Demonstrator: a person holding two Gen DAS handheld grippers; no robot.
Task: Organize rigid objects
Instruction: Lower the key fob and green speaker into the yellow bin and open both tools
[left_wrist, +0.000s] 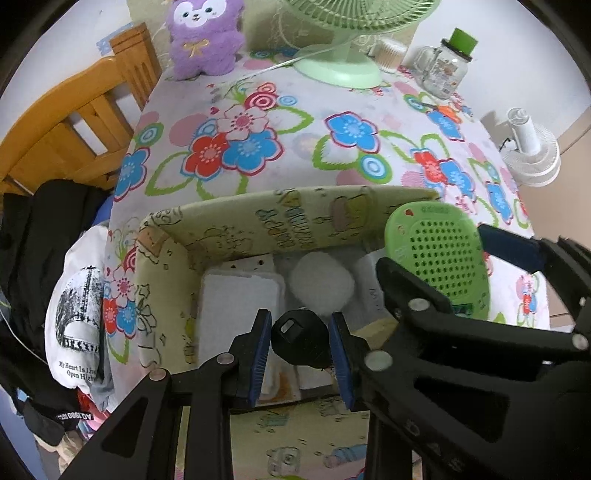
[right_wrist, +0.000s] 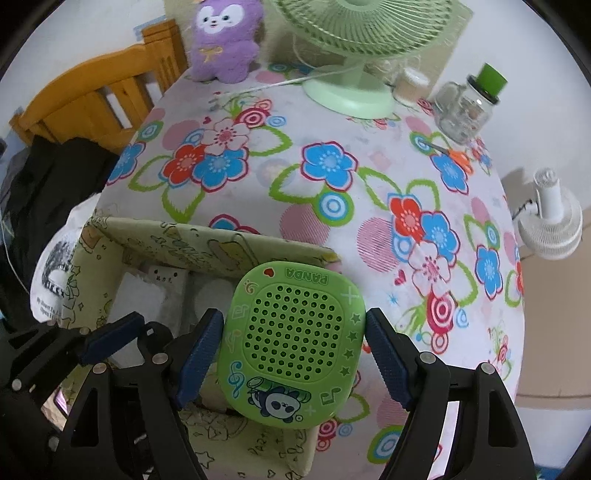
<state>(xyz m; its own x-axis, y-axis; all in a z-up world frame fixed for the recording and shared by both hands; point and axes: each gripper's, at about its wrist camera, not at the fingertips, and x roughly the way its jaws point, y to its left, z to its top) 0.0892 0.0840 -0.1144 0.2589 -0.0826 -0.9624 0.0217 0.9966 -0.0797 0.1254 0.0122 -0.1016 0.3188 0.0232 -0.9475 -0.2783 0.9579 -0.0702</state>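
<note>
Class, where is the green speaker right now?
In the right wrist view, the green speaker sits between the right hand-held gripper's pads, above the box's right end.

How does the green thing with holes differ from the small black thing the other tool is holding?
The green PANDA gadget is wide, flat and perforated, spreading the right tool far apart; the black object is small and rounded, pinched by the narrowly set left tool. The green one hangs over the box's corner, the black one above its inside. Both are held between blue pads.
</note>
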